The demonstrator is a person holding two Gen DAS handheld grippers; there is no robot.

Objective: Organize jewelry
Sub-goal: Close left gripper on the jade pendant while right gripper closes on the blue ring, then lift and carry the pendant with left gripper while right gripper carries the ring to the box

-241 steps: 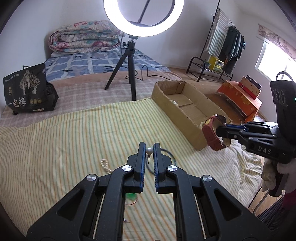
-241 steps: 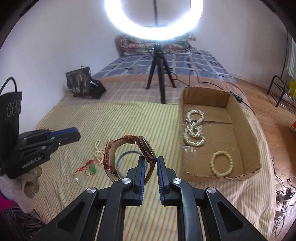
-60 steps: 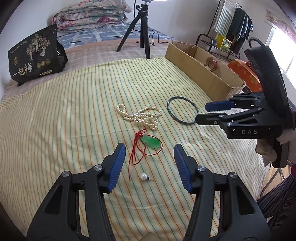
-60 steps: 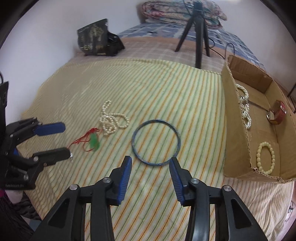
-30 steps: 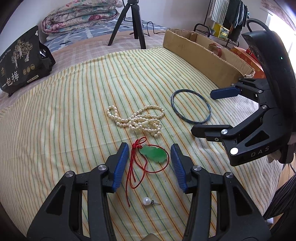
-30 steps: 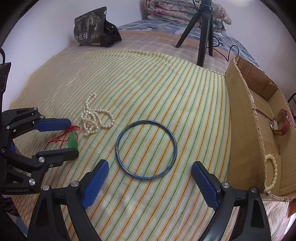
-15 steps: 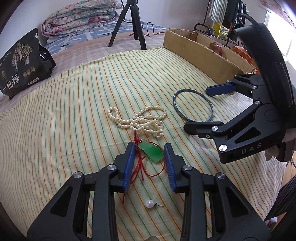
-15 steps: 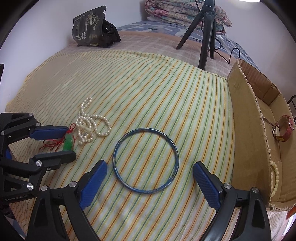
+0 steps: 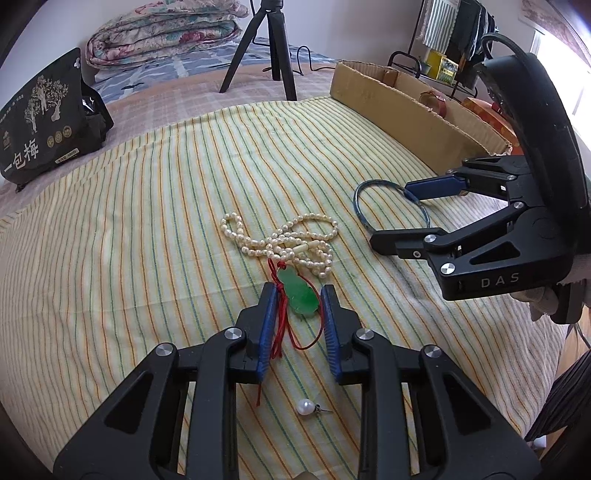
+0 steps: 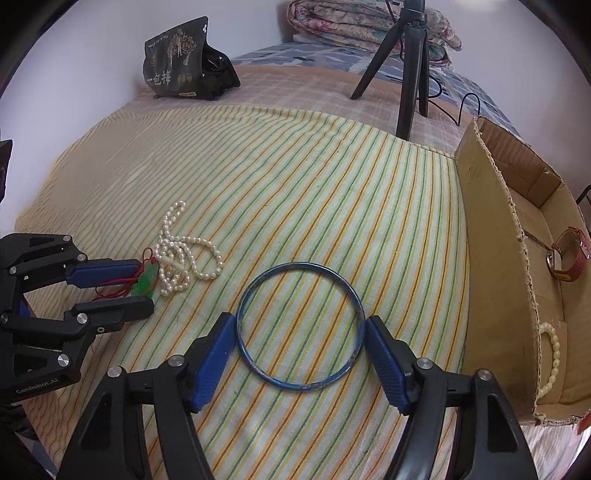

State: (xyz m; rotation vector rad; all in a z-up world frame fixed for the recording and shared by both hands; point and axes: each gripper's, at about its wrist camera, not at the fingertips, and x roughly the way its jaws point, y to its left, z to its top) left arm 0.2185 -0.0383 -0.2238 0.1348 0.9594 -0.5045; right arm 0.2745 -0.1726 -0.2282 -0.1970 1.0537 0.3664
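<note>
1. Loose on the striped bedsheet (image 10: 295,184): four pieces. One blue bangle (image 10: 300,325), one pearl necklace (image 9: 284,243) in a tangle, one green pendant (image 9: 300,293) on a red cord (image 9: 282,325), one single pearl earring (image 9: 306,407).
2. In the cardboard box (image 10: 495,236), at the sheet's right edge: one red-strapped watch (image 10: 569,254) and one bead bracelet (image 10: 550,354) visible; the near wall hides the rest of the floor.
3. Left gripper (image 9: 297,295): jaws narrow and closing, pendant between them, cord against the left pad; the pads are not seen pressing the stone.
4. Right gripper (image 10: 300,326): jaws wide, closing, one pad at each outer side of the bangle, which lies flat between them. Contact unclear.
5. Necklace touches the pendant's top end, just beyond the left fingertips. Earring lies apart, nearer the camera.
6. Behind: one tripod (image 10: 410,55), one black printed bag (image 10: 177,62), one folded quilt (image 9: 162,33), clothes rack (image 9: 443,33) beyond the box.
</note>
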